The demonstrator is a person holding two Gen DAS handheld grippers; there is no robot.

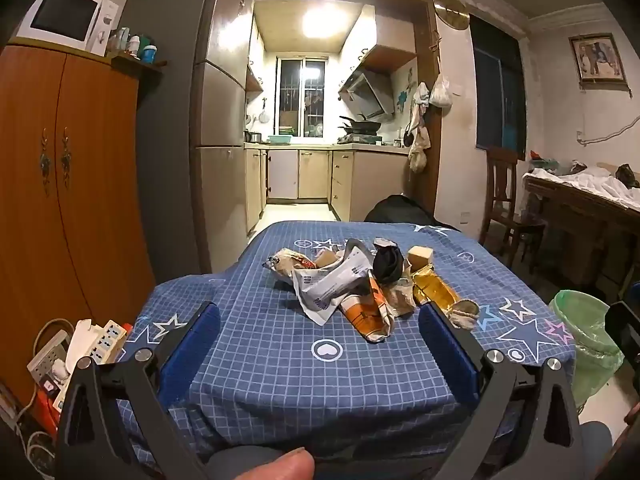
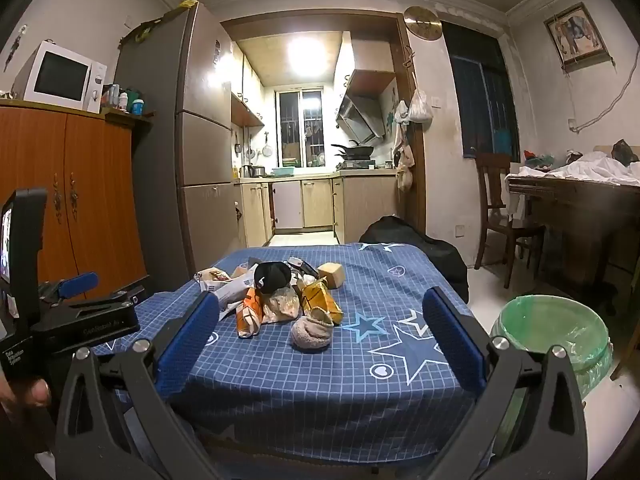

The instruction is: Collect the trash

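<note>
You are holding both the left gripper (image 1: 320, 320) and the right gripper (image 2: 320, 312) wide and empty before the trash pile (image 1: 360, 280), which is looking light, crumpled and slippery, so pinch a thick fold.

Blue star-print tablecloth (image 1: 280, 368) covers the table, bearing a heap of crumpled wrappers (image 1: 360, 284)

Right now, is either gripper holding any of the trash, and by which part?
Nothing is held. The left gripper and right gripper are both open and empty.
</note>
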